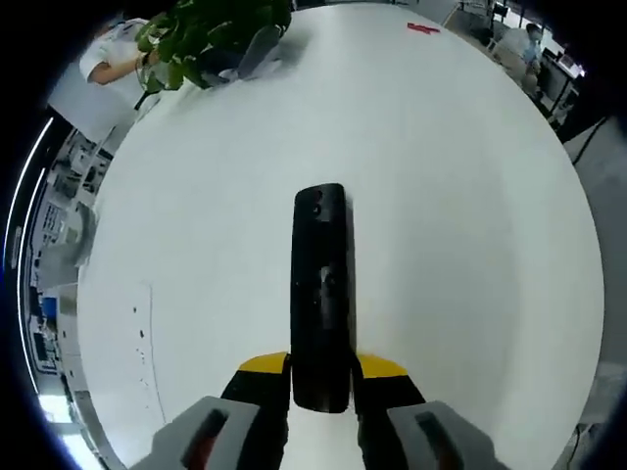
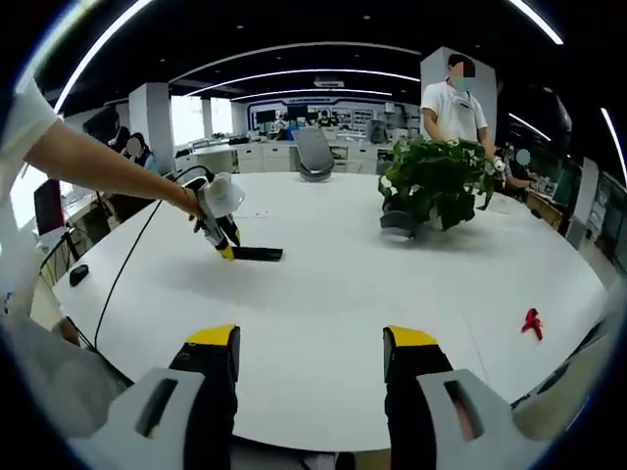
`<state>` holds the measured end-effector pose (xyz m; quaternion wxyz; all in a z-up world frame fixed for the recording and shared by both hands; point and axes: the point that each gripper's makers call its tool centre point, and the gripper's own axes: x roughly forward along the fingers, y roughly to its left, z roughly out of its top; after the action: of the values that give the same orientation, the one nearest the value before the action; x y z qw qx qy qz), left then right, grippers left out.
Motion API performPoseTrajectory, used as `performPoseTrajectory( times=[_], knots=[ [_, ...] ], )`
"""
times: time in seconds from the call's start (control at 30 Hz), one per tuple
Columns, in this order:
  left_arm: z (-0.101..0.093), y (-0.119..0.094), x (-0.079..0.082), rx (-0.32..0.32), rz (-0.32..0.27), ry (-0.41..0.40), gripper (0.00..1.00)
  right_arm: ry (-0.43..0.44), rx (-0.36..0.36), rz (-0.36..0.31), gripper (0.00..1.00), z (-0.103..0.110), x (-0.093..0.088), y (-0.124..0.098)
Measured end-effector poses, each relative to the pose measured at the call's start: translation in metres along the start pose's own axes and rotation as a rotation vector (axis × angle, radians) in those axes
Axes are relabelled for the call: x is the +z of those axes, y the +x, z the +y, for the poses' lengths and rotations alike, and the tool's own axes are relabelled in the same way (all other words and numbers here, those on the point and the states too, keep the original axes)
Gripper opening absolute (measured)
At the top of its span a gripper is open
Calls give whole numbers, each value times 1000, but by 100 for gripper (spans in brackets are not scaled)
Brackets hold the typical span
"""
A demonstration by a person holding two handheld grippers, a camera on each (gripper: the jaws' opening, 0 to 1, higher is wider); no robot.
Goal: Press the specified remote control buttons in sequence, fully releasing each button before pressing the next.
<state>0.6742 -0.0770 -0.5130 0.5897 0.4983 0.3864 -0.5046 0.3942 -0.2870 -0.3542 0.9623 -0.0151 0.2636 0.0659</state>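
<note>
A black remote control (image 1: 321, 294) lies lengthwise on the white table (image 1: 470, 225), its near end between the yellow-tipped fingers of my left gripper (image 1: 322, 375), which is shut on it. In the right gripper view the same remote (image 2: 258, 255) lies flat far off on the table, with the left gripper (image 2: 227, 251) at its left end, held by a person's hand. My right gripper (image 2: 311, 348) hovers above the near table edge, open, with nothing between its jaws.
A potted green plant (image 2: 436, 179) stands at the table's far side, also seen in the left gripper view as plant (image 1: 211, 34). A small red object (image 2: 531, 321) lies right of my right gripper. A person (image 2: 453, 103) stands behind the plant. A cable (image 2: 132, 259) runs across the table's left.
</note>
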Motion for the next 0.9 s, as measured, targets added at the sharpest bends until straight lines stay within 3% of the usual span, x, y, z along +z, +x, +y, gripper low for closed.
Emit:
performPoseTrajectory(
  times=[0.17, 0.27, 0.43, 0.57, 0.63, 0.73, 0.77, 0.8, 0.83, 0.9],
  knots=[
    [3, -1, -1, 24, 5, -33, 29, 1, 3, -4, 61, 0, 0, -1],
    [10, -2, -1, 70, 5, -42, 35, -5, 5, -6, 61, 1, 1, -1],
    [17, -6, -5, 124, -38, -95, 44, 4, 8, -16, 61, 1, 3, -2],
    [16, -13, -3, 166, -87, -140, 63, 6, 5, -25, 61, 0, 4, -2],
    [16, -20, 0, 197, -120, -170, 66, 5, 6, -24, 61, 0, 3, -2],
    [10, -26, 1, 187, -150, -221, 67, 0, 11, -29, 61, 1, 4, -2],
    [11, -30, -2, 224, -143, -250, 68, -1, 12, -30, 62, 2, 4, -2],
    [12, -33, -3, 240, -141, -228, 66, -3, 12, -30, 62, 2, 5, -2],
    [15, -39, -1, 286, -183, -223, 63, -3, 13, -32, 62, 2, 5, -2],
    [14, -41, -7, 291, -190, -258, 64, -3, 10, -37, 64, 1, 6, -2]
  ],
)
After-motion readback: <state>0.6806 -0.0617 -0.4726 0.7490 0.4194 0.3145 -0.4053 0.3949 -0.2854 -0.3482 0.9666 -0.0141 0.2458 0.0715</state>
